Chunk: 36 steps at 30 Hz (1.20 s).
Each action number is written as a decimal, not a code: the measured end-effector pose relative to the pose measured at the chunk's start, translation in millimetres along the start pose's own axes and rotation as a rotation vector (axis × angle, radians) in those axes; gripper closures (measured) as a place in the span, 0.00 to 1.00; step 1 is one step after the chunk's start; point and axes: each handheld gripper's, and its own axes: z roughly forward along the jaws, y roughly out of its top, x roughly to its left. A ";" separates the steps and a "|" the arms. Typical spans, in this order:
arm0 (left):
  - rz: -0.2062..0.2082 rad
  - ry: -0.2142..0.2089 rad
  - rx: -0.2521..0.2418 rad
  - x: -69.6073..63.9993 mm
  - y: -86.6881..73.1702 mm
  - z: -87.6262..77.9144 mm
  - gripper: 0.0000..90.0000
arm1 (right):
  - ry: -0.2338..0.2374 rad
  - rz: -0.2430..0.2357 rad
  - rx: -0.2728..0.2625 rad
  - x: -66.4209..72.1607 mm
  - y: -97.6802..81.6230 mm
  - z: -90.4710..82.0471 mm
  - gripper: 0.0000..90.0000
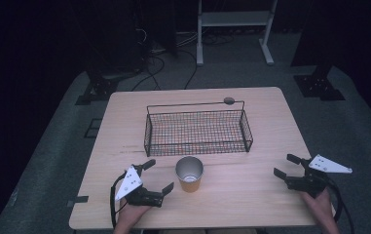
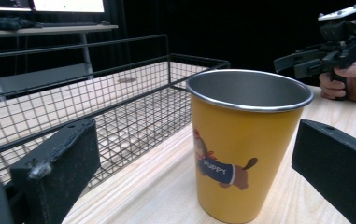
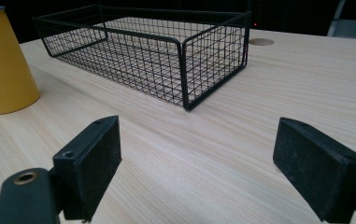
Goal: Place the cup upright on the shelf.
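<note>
We hold the left gripper (image 1: 158, 175) with its fingers (image 2: 59, 172) spread wide apart, just left of an upright yellow cup (image 1: 189, 174) and not touching it. The right gripper (image 1: 287, 166), fingers also apart, sits well off at the desk's (image 1: 251, 195) right edge. A black wire basket (image 1: 197, 129) lies just beyond the cup.

You can read just one word, "PUPPY", in white on the blue coat of the cartoon dog printed on the yellow cup (image 2: 241, 149), lower centre of your left gripper view.
</note>
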 end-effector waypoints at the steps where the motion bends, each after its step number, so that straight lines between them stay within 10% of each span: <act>1: 0.001 -0.005 -0.001 -0.5 0.2 0.2 0.00 | 0.000 -0.001 0.001 0.0 0.0 0.0 0.16; 36: 0.018 -0.135 0.095 -21.2 -0.2 50.2 0.00 | 0.000 0.004 0.001 0.1 0.0 0.1 0.16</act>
